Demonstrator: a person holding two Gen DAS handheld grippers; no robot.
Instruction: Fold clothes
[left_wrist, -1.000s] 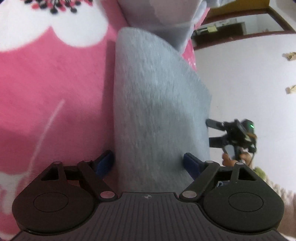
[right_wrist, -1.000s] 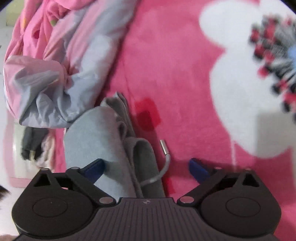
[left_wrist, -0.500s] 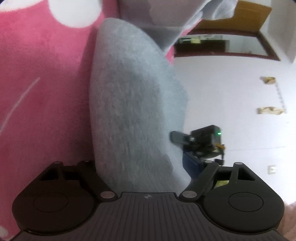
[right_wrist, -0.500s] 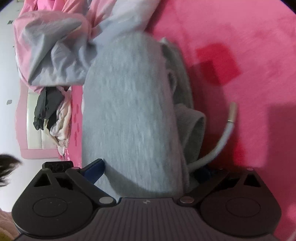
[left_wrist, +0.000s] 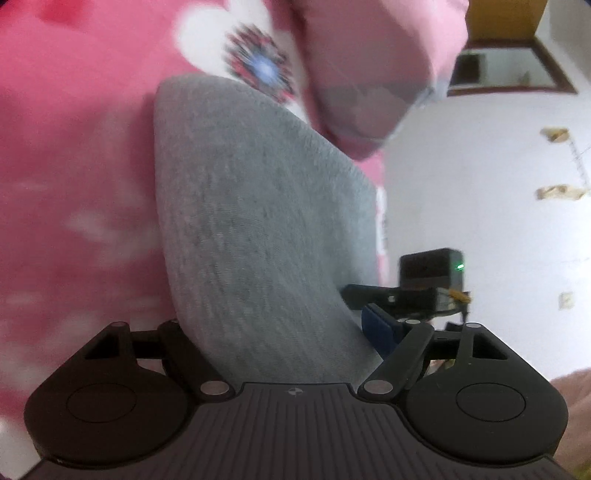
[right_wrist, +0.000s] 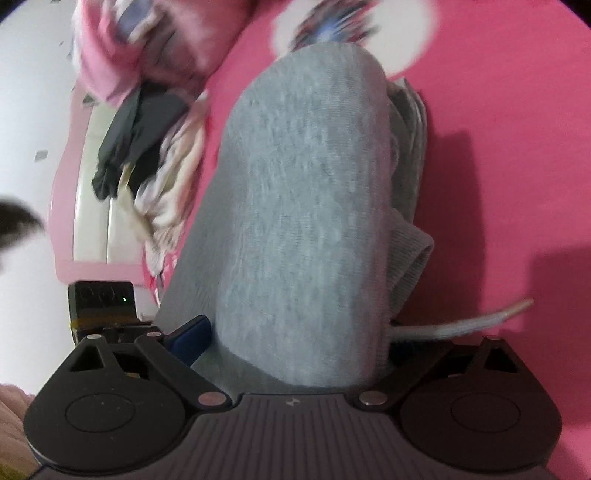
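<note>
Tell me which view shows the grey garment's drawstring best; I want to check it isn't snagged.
The right wrist view: the drawstring trails free beside the grey garment over the pink blanket. The left wrist view shows only the garment's smooth folded side, no drawstring.

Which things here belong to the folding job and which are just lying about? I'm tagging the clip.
In the job:
- grey sweatpants, rolled between both claws
- left claw
- right claw
- drawstring

Lying about:
- pink flowered blanket
- pink and grey quilt
- heap of dark and pale clothes
- mirror
</note>
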